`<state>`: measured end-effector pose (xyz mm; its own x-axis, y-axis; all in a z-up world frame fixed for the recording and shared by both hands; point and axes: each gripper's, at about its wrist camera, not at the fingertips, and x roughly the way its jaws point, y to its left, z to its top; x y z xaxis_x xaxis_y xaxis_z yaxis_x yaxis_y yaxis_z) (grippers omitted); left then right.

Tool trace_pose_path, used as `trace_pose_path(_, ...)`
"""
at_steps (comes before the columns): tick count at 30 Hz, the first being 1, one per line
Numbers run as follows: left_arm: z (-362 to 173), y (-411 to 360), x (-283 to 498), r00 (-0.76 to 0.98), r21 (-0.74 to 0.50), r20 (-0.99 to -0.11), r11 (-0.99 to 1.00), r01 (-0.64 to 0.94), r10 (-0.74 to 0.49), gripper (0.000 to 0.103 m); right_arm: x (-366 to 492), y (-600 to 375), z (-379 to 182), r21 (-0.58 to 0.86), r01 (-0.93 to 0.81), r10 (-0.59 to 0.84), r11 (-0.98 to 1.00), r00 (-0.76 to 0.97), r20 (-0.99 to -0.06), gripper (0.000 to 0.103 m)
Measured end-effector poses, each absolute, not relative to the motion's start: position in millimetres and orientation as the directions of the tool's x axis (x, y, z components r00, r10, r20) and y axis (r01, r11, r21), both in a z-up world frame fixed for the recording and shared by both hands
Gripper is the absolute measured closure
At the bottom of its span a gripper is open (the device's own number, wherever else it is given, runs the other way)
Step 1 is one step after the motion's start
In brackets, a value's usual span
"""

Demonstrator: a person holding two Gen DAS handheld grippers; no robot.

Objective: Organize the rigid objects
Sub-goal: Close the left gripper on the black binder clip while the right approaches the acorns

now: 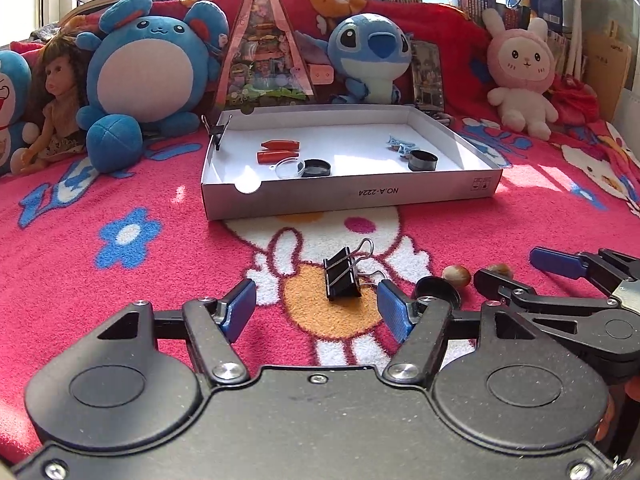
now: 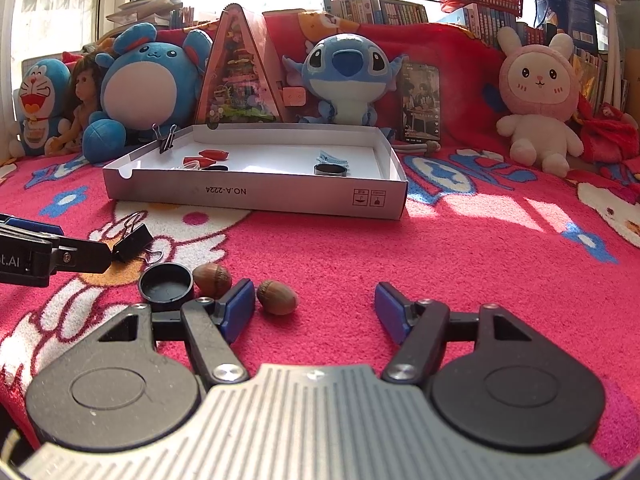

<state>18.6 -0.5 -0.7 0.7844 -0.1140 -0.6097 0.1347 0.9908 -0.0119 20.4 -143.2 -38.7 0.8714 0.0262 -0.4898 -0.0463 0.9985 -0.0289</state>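
Note:
A black binder clip [image 1: 342,276] lies on the pink blanket, just ahead of my left gripper [image 1: 316,310] and between the lines of its blue pads; neither pad touches it, so the gripper is open. To its right sit a black cap [image 2: 166,282] and two brown acorns [image 2: 212,279] [image 2: 276,298]. My right gripper [image 2: 316,308] is open, with the nearer acorn just inside its left pad and nothing gripped. Further back, the white box [image 1: 348,194] holds red pieces [image 1: 278,150], a clear lid [image 1: 286,168], a black cap [image 1: 316,168], a black ring [image 1: 422,160] and a blue item [image 1: 402,144].
Another binder clip [image 1: 216,130] is clipped on the box's left wall. Plush toys, a doll and a triangular display case [image 1: 262,52] line the back behind the box. The two grippers are close side by side. Bare blanket stretches to the right of my right gripper.

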Motion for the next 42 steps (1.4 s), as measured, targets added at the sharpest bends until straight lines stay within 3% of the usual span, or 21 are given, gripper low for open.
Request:
trace_pose_path(18, -5.9, 43.7, 42.8, 0.772, 0.026, -0.634, 0.999, -0.046, 0.053, 0.038, 20.7, -143.7, -38.9, -0.025, -0.055, 0.035, 0.998, 0.87, -0.491, 0.025)
trace_pose_path(24, -1.5, 37.4, 27.3, 0.757, -0.026, -0.653, 1.0, 0.008, -0.023, 0.034, 20.1, -143.8, -39.0, -0.02, -0.055, 0.038, 0.998, 0.872, -0.489, 0.026)
trace_pose_path(35, -3.2, 3.6, 30.3, 0.785, -0.063, -0.615, 0.997, 0.043, -0.072, 0.035, 10.0, -136.7, -37.8, 0.002, -0.053, 0.047, 0.999, 0.88, -0.472, 0.046)
trace_pose_path(40, -11.9, -2.6, 41.0, 0.783, -0.045, -0.62, 0.998, 0.036, -0.057, 0.041, 5.6, -135.0, -34.6, 0.016, -0.061, 0.061, 0.998, 0.878, -0.474, 0.058)
trace_pose_path(42, -13.7, -3.8, 42.1, 0.792, -0.03, -0.608, 0.999, 0.043, -0.053, 0.056, 4.7, -134.3, -34.0, 0.017, -0.061, 0.062, 0.998, 0.877, -0.477, 0.06)
